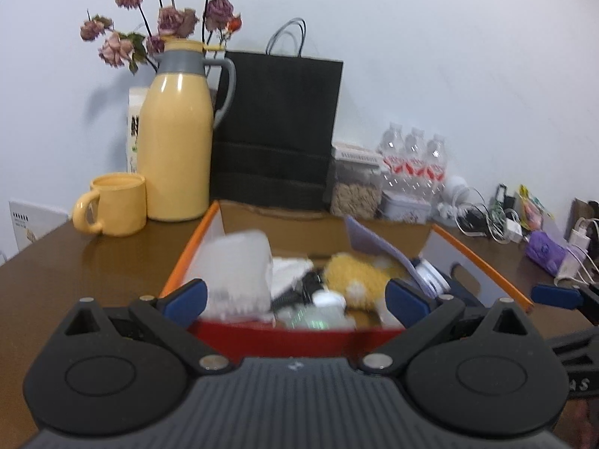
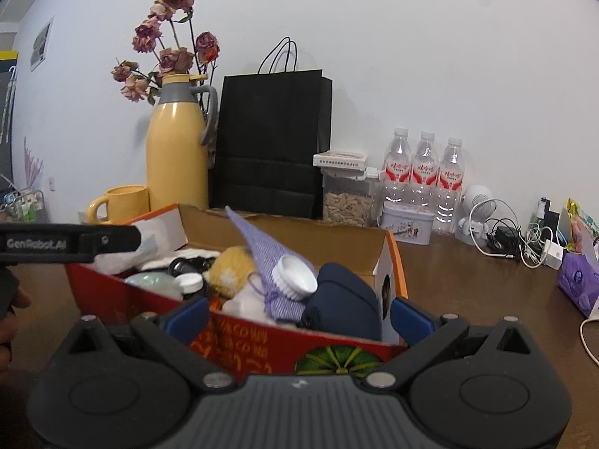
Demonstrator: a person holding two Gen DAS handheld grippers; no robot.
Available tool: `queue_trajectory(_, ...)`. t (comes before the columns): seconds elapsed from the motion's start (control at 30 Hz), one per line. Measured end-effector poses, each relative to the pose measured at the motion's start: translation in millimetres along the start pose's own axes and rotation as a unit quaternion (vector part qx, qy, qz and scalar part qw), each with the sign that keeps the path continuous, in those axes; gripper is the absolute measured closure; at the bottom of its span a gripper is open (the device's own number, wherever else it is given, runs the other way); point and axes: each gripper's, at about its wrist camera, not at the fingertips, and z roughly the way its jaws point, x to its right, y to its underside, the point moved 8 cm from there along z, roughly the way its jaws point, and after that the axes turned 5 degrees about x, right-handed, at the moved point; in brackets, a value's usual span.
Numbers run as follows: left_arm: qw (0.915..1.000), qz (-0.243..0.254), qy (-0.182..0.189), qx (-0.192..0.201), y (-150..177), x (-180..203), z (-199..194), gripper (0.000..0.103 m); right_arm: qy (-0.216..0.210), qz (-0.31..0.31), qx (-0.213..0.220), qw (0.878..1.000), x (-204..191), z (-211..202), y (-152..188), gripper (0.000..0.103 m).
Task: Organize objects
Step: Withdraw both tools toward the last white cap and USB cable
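A red and orange cardboard box (image 1: 299, 335) (image 2: 149, 310) sits on the brown table, full of loose items: a clear plastic container (image 1: 239, 273), a yellow plush toy (image 1: 355, 277) (image 2: 228, 269), a purple striped pouch (image 2: 262, 258), a white ribbed cap (image 2: 294, 273) and a dark blue case (image 2: 344, 299). My left gripper (image 1: 295, 295) is open at the box's near edge, with nothing between its fingers. My right gripper (image 2: 299, 314) is open at the box's near right corner, also empty. The left gripper's arm (image 2: 71, 243) crosses the right wrist view at the left.
Behind the box stand a yellow thermos (image 1: 176, 142), a yellow mug (image 1: 112, 205), dried flowers (image 1: 161, 26), a black paper bag (image 1: 277, 131), a seed jar (image 2: 344, 194), three water bottles (image 2: 423, 176) and a tin (image 2: 406, 226). Cables, chargers (image 2: 524, 243) and a purple tissue pack (image 2: 576, 284) lie at the right.
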Motion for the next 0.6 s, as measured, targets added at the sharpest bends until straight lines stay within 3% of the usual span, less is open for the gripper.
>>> queue_trajectory(0.43, 0.9924, 0.002, 0.014, -0.122, 50, 18, -42, 0.000, -0.017, -0.004, -0.062, 0.998, 2, -22, 20, 0.000)
queue_trajectory(0.6, 0.9886, 0.001, 0.021, -0.149, 65, 27, -56, 0.000, -0.018, -0.011, -0.077, 0.997, 5, -28, 26, 0.000)
